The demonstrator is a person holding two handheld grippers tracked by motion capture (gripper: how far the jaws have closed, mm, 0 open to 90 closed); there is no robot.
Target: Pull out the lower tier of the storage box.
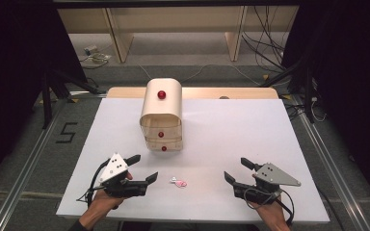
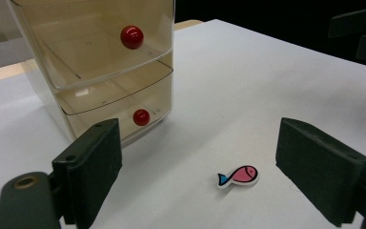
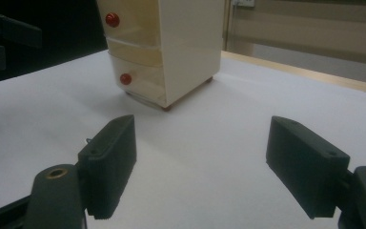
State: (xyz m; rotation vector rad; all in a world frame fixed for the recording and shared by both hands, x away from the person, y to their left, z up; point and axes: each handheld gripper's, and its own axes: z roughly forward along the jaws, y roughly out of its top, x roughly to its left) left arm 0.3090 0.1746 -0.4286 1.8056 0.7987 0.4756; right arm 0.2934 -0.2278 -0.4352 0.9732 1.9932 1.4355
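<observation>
Currently the person is holding both grippers low over the near edge of the white table (image 1: 250, 120), one in each hand. The left gripper (image 1: 145, 168) is resting at the near left with its jaws standing wide apart and nothing between them; its own view is showing the two black pads (image 2: 93, 162) framing bare tabletop. Just ahead of it, a small pink fish piece (image 1: 178, 183) with a blue tail is lying flat on the table, apart from both grippers and closer to the left one; in the left gripper view the fish (image 2: 238, 176) is sitting nearer the right-hand jaw, not touching it. The right gripper (image 1: 237, 169) is waiting at the near right, jaws likewise spread wide and gripping nothing. Farther back, near the table's middle, a small cream drawer cabinet (image 1: 161, 115) is standing upright, its clear drawers closed and each carrying a red knob (image 1: 161, 95). From the right gripper view the cabinet (image 3: 171, 47) is showing straight ahead, well apart from the jaws.
</observation>
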